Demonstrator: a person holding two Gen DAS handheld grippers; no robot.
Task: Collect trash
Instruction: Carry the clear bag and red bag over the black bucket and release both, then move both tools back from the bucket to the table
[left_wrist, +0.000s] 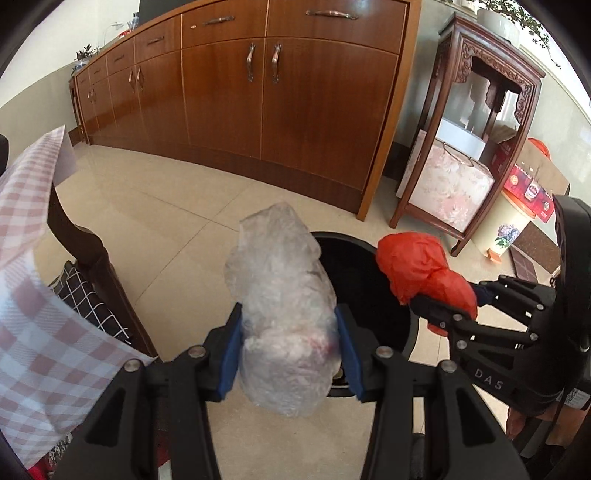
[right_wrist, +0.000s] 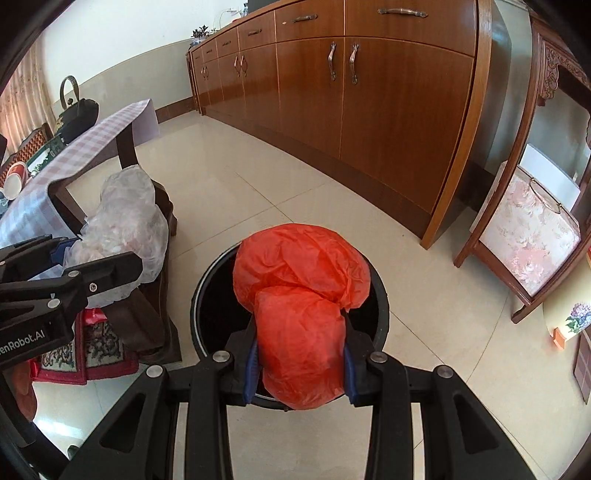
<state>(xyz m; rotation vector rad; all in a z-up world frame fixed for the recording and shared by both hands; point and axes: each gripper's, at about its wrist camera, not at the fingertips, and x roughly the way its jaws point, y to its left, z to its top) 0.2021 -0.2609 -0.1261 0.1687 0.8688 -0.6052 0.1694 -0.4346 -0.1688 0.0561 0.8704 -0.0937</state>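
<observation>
The right claw (right_wrist: 300, 363), clenched on the orange bag (right_wrist: 301, 314), hangs directly over the black bin (right_wrist: 210, 295); the left claw (left_wrist: 288, 354) (gripping a clear bag (left_wrist: 284, 317)) has the bin at its one o'clock, farther off.

Black bin (right_wrist: 380, 295) on the tiled floor (right_wrist: 258, 184), mouth open upward; the rim toward the sideboard is uncovered. The orange bag (right_wrist: 303, 314), clamped in the right gripper (right_wrist: 300, 363), hangs over the near half of the opening. To its left the clear bag (left_wrist: 284, 314), clamped in the left gripper (left_wrist: 288, 347), overlaps the bin's left edge; the two bags stand apart with dark bin interior (left_wrist: 354, 273) showing between them. Lateral limits: on the left a dark wooden chair (right_wrist: 162, 221) and the overhanging checked tablecloth (left_wrist: 33, 258); ahead, the long wooden sideboard (right_wrist: 388, 110); on the right, a carved stand (left_wrist: 476, 147). Open floor lies between bin and sideboard.
</observation>
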